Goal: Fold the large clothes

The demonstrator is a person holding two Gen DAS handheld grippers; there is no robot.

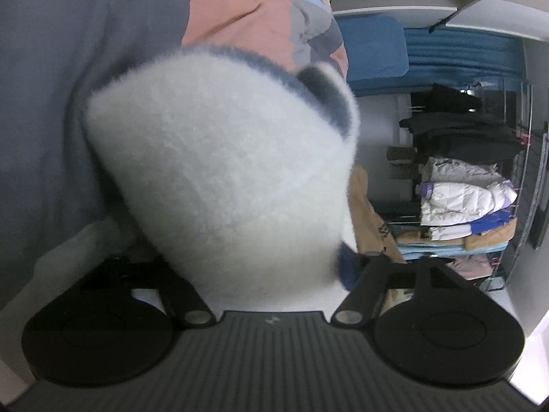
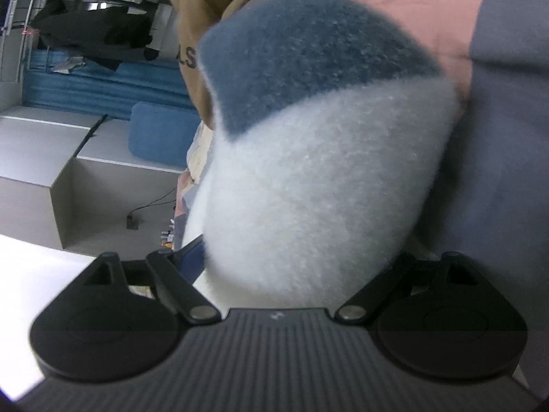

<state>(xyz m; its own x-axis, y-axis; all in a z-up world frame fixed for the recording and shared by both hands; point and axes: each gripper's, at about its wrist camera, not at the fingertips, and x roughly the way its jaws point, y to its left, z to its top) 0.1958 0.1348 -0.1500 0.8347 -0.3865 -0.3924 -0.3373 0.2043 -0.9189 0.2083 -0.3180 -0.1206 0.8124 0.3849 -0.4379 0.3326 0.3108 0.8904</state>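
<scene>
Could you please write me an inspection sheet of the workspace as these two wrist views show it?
Surface: grey-blue bed sheet, with a patchwork quilt behind.
Job's things: fluffy white-and-blue garment, bunched and filling both views.
Clutter: tan garment beside the quilt.
Grippers: left gripper and right gripper each have the fluffy garment between the fingers; pads hidden, grip cannot be told.
Cables: black cable on the floor.
Surroundings: rack of folded clothes, blue cushion.

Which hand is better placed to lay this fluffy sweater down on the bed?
Neither clearly: the fluffy sweater bulges between the fingers of both the left gripper and the right gripper, over the grey bedding.
</scene>
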